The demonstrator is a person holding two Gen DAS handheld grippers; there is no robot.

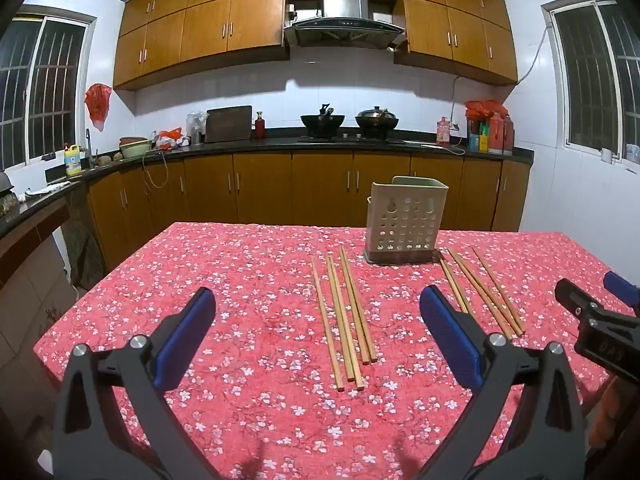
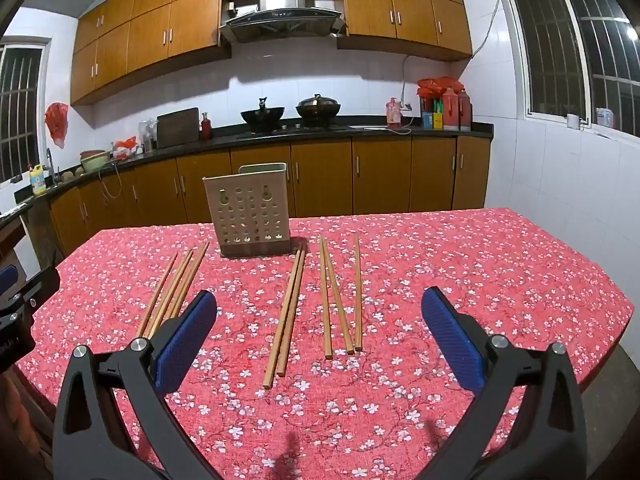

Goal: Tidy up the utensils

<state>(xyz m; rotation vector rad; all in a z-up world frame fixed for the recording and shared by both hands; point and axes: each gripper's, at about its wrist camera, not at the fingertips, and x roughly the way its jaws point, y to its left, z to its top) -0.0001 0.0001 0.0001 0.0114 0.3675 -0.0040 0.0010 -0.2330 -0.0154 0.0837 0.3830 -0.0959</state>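
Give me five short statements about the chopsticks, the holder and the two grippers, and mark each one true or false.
1. The perforated holder stands upright on the floral tablecloth. True.
2. Chopsticks already stand in the holder. False: all seen chopsticks lie flat on the cloth.
3. The left gripper is open and empty. True.
4. The right gripper clamps a chopstick. False: its jaws are wide, nothing between them.
5. Chopsticks lie on both sides of the holder. True.
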